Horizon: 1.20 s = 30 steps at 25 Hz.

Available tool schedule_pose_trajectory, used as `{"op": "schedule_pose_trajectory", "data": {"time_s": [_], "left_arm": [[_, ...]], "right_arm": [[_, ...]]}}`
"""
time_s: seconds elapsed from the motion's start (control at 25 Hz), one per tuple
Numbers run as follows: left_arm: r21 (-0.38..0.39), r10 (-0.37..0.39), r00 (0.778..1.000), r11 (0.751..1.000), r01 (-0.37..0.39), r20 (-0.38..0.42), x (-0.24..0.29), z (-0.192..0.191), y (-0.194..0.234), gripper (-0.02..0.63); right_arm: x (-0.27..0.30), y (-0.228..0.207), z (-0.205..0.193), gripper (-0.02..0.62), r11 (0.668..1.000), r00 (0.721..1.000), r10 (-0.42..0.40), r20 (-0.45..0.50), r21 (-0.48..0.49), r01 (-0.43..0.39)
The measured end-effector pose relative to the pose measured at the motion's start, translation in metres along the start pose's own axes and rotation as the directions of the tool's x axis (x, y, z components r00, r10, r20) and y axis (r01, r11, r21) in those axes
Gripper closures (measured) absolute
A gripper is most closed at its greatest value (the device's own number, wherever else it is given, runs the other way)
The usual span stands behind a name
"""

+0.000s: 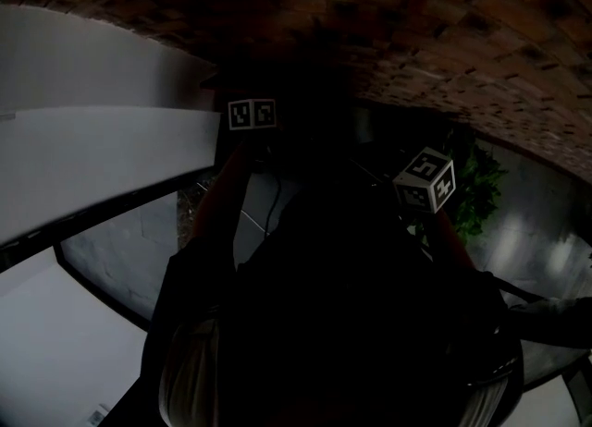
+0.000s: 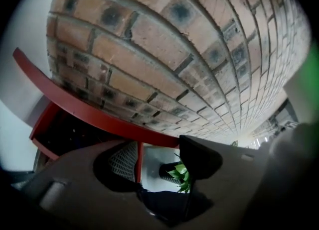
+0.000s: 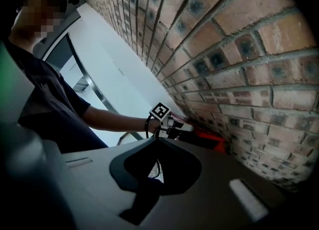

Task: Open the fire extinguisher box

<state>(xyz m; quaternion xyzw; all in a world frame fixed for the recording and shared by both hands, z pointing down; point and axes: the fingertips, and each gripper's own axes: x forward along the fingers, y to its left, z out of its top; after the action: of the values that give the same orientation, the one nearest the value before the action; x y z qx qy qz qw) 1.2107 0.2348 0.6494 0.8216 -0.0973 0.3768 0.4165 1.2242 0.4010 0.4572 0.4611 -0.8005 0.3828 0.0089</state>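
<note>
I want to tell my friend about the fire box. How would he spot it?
Find the big brick wall. The fire extinguisher box sits against it, near a potted plant. The plant is green and the bricks are brownish, so the box is the only bright red thing.

Fire extinguisher box point(image 2: 102, 120) against brick wall point(image 2: 174, 50), plant point(image 2: 180, 173) beyond it, left gripper point(image 3: 187, 127) beside box.

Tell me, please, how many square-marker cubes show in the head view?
2. One cube sits upper centre-left, below the brick wall; the second cube is right of centre, beside the plant. The view is dark, so others may be hidden.
</note>
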Motion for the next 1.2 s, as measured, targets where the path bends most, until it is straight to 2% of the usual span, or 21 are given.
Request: {"op": "schedule_pose_trajectory", "data": {"time_s": [0.16,0.32,0.52,0.6,0.72,1.04,1.2], "left_arm": [[0.045,-0.033,0.999,0.998,0.031,0.031,0.004,0.016,-0.006,0.337],[0.054,-0.047,0.997,0.998,0.043,0.068,0.007,0.028,-0.009,0.336],[0.052,-0.056,0.991,0.997,0.05,0.122,0.015,0.054,-0.013,0.336],[0.055,-0.057,0.99,0.997,0.051,0.129,0.018,0.062,-0.012,0.336],[0.061,-0.056,0.989,0.997,0.048,0.137,0.023,0.073,-0.012,0.336],[0.061,-0.037,0.985,0.998,0.027,0.169,0.033,0.092,-0.014,0.336],[0.102,-0.052,0.988,0.994,0.037,0.147,0.033,0.089,-0.015,0.336]], "right_arm": [[-0.003,-0.004,-0.005,0.595,1.0,1.0,-0.007,0.0,0.029,0.007],[-0.007,-0.003,0.003,0.595,1.0,1.0,-0.014,0.025,-0.005,0.014],[-0.012,-0.003,0.004,0.595,0.999,0.998,-0.025,0.052,0.029,0.024],[-0.014,-0.004,0.002,0.595,0.998,0.997,-0.027,0.067,0.066,0.023],[-0.019,-0.014,-0.016,0.595,0.992,0.997,-0.06,0.038,0.113,0.055],[-0.022,-0.018,-0.022,0.595,0.99,0.996,-0.085,0.035,0.117,0.08],[-0.024,-0.018,-0.016,0.595,0.991,0.995,-0.086,0.057,0.111,0.079]]}}
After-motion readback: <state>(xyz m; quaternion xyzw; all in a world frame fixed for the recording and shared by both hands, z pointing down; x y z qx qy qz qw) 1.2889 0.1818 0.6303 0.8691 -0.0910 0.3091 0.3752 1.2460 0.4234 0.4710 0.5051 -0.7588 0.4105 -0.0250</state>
